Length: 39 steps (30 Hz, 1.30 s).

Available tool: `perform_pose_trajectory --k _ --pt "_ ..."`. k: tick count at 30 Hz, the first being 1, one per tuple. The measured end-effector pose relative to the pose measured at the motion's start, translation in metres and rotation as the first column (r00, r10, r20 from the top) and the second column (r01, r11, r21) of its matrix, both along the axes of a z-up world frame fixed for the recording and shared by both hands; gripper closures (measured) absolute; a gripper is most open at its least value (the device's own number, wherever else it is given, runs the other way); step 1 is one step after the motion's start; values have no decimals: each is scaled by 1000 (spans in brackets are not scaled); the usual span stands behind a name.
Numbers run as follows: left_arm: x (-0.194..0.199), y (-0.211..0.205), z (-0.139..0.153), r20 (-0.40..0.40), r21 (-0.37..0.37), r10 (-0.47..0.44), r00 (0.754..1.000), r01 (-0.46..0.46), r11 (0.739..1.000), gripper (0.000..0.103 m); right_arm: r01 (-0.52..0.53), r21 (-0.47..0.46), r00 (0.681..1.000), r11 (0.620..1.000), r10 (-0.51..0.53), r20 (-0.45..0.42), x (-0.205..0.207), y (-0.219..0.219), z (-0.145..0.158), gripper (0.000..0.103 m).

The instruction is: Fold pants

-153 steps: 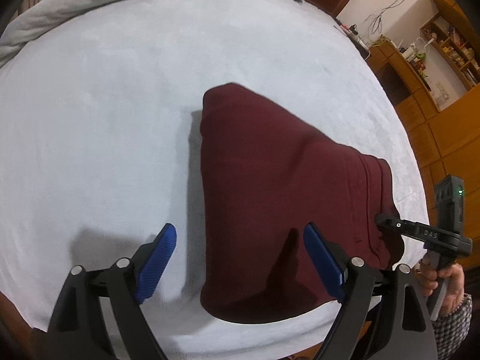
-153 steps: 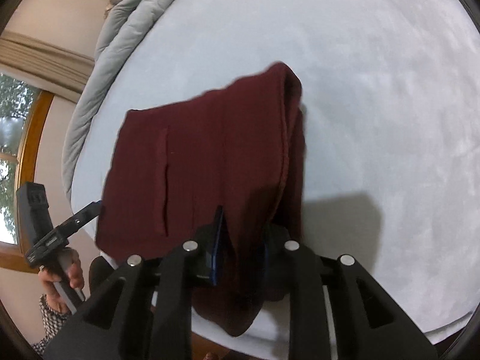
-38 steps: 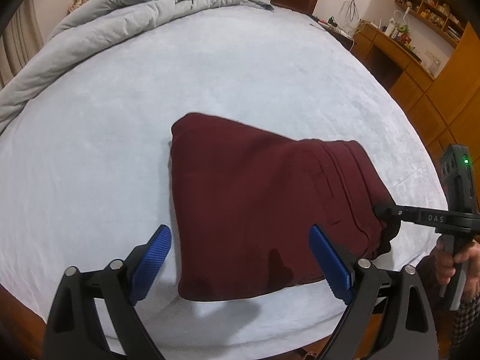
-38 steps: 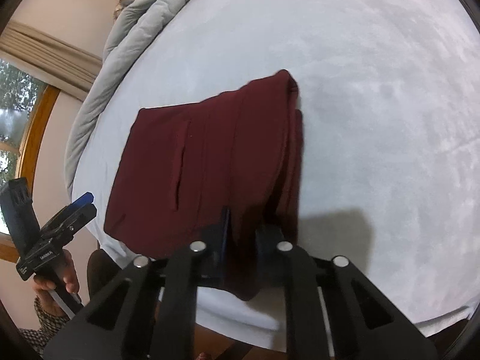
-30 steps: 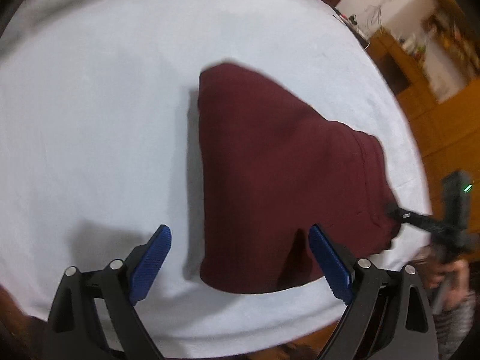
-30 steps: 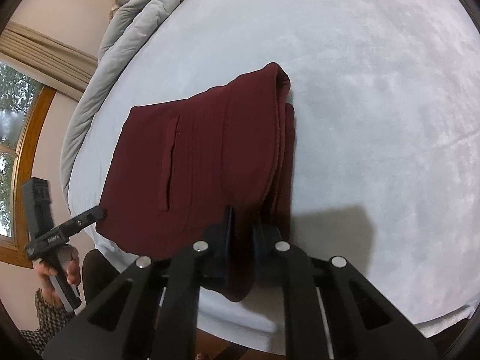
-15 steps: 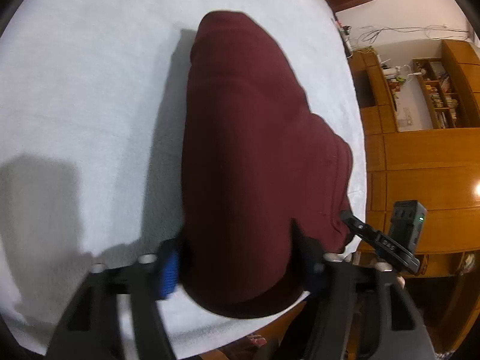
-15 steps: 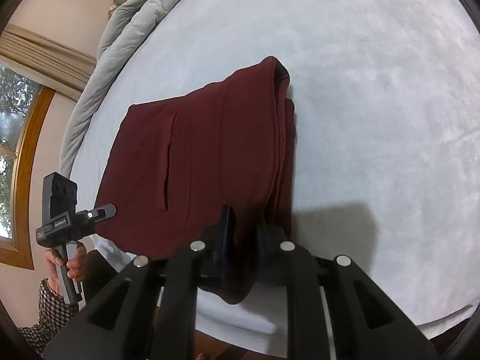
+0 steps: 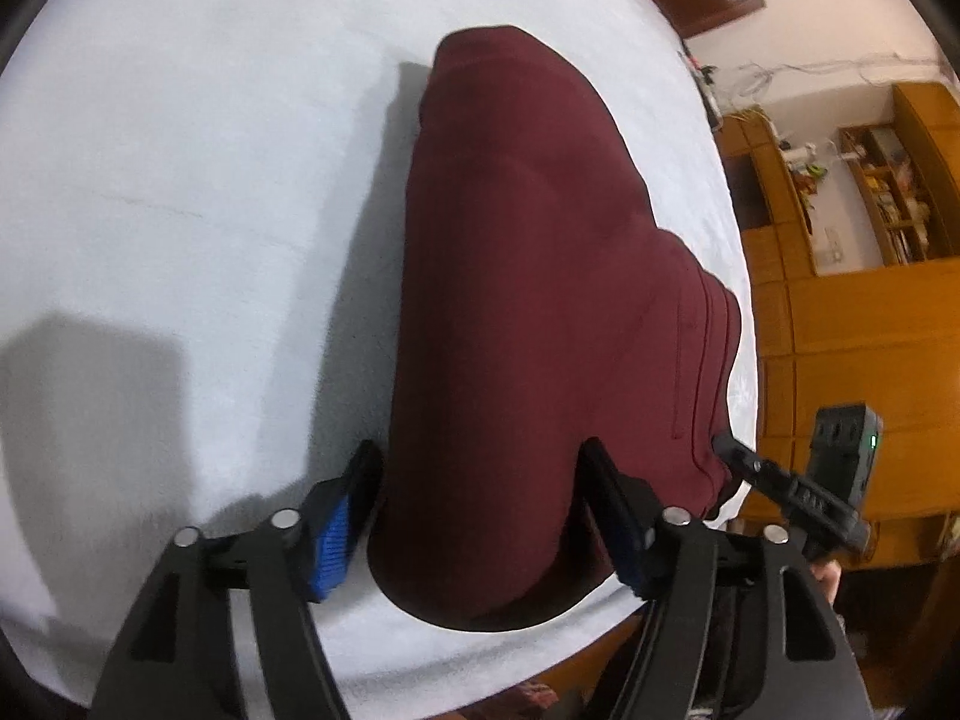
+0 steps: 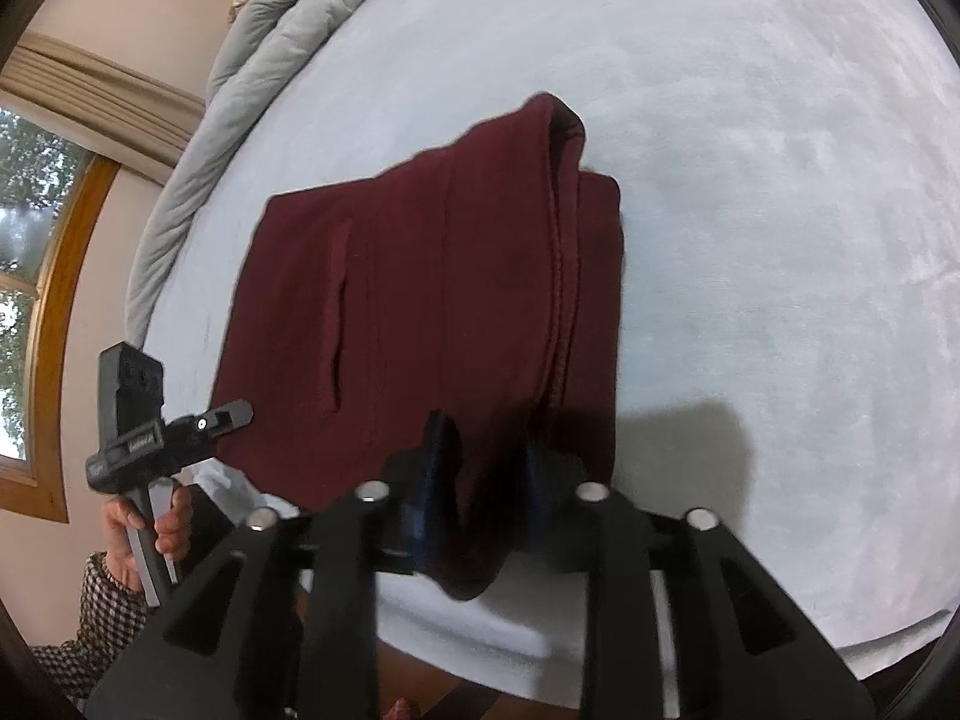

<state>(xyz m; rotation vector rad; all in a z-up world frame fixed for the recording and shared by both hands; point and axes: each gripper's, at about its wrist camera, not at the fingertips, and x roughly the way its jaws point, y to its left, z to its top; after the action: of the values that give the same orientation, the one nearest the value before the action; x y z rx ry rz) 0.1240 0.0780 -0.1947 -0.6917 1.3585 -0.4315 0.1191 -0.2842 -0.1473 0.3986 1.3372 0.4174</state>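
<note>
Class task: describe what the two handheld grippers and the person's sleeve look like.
Each gripper, left gripper and right gripper, has a black frame with silver bolts and triangular cut-outs; the left's fingers carry ribbed blue pads. A houndstooth-check sleeve covers the wrist.

Right hand-held gripper [image 10: 480,450] clamped on folded maroon pants [image 10: 432,300] at bed [image 10: 780,180] edge; left hand-held gripper [image 10: 240,413] touching pants' corner.

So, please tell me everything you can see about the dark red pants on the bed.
The pants are dark red, thick soft fabric, folded into a compact stack with a pocket slit on top. They lie on the pale bed near its edge. The right gripper pinches the layered near corner; the left gripper has its fingers on both sides of the other near end.
</note>
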Motion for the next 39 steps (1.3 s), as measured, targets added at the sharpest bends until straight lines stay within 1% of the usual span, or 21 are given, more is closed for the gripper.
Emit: perform_pose_trajectory --k 2,5,10,12,14,16,17,18,19,20,21,22,24,25,27,31,33,34,36,38,39 --pt "4 0 6 9 22 10 1000 -10 1000 33 3 8 1000 1000 -3 18 2 -4 8 58" --pt "20 -4 22 61 117 -10 998 3 993 32 8 -28 998 1000 -6 64 13 -7 19 58" --pt "55 -19 30 73 185 -41 996 27 982 30 28 -41 996 999 -24 91 61 -9 24 58" --pt "66 -25 30 60 203 -55 997 42 978 27 40 -50 997 998 -36 75 78 -8 18 57" --pt "75 -28 27 47 216 -59 997 48 975 26 53 -65 998 996 -50 46 94 -7 7 55" --pt "80 -29 23 37 225 -61 997 52 973 26 58 -33 998 998 -57 20 107 -7 -3 55" --pt "81 -29 23 34 224 -59 998 50 973 26 64 -20 998 998 -63 10 111 -8 -7 61" --pt "82 -27 20 28 217 -53 998 46 975 26 61 -11 998 998 -61 9 113 -6 -7 76" --pt "83 -26 19 24 213 -48 999 42 976 26 46 7 999 999 -46 13 117 -5 -6 83" --pt "83 -25 19 24 211 -44 999 38 977 26 35 36 999 999 -36 31 121 -3 -3 94" --pt "81 -24 19 28 213 -44 999 37 976 26 36 41 998 999 -38 48 122 -3 1 98" --pt "80 -24 18 34 224 -43 998 35 974 25 42 19 997 999 -43 65 125 -4 3 98" --pt "78 -27 12 40 250 -51 998 39 967 22 53 -35 998 998 -51 39 129 -7 -6 98" --pt "77 -28 10 41 251 -51 998 39 967 22 61 -58 998 996 -61 1 131 -8 -19 98" --pt "77 -29 6 42 251 -44 998 32 967 20 69 -52 997 996 -70 -15 127 -11 -31 97" --pt "73 -30 11 32 258 -55 998 45 965 20 109 13 994 994 -109 1 120 -18 -28 91" --pt "73 -30 16 19 259 -62 998 55 964 21 109 35 994 993 -109 21 114 -22 -17 78" --pt "71 -29 19 19 255 -63 998 56 965 21 105 36 994 994 -106 29 109 -25 -13 74" --pt "66 -23 25 27 226 -63 998 55 973 21 99 34 993 994 -101 54 95 -33 0 58" --pt "61 -18 28 31 187 -59 998 52 981 21 98 67 994 993 -101 46 79 -40 6 53" --pt "56 -14 30 33 158 -63 997 57 986 21 96 82 994 992 -99 38 70 -43 7 49"
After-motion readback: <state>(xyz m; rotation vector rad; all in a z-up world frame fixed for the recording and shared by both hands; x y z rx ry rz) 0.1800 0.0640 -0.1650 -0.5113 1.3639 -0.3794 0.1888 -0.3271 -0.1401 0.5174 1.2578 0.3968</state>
